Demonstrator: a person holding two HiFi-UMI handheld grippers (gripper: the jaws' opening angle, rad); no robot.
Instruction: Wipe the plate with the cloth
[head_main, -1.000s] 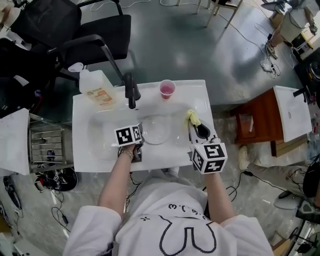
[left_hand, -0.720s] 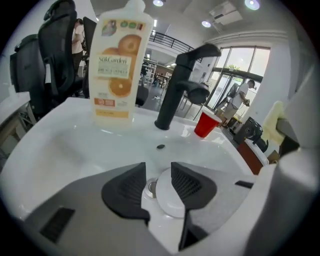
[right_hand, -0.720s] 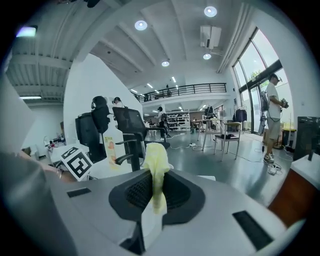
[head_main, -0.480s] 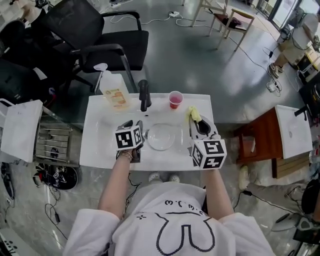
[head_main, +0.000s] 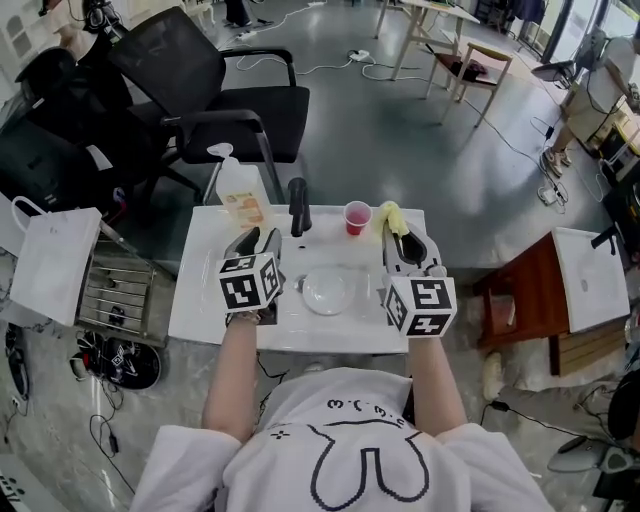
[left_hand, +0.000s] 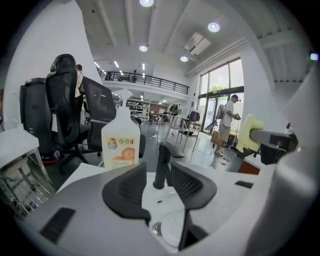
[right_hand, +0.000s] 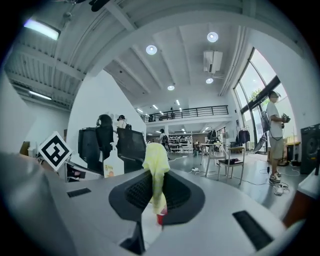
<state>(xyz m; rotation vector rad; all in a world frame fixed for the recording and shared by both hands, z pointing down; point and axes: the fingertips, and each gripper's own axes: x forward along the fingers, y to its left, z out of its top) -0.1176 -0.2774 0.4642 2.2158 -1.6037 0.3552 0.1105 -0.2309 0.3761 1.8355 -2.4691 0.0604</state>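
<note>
Approach step: right gripper (head_main: 400, 238) clenched on cloth (head_main: 389, 214); left gripper (head_main: 260, 242) released, empty. Next: lower cloth onto plate (head_main: 327, 290), at 7 o'clock.

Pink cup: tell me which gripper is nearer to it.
Right. The right gripper, shut on the cloth, is just right of the cup. The left gripper is farther off, left of the faucet, by the bottle.
</note>
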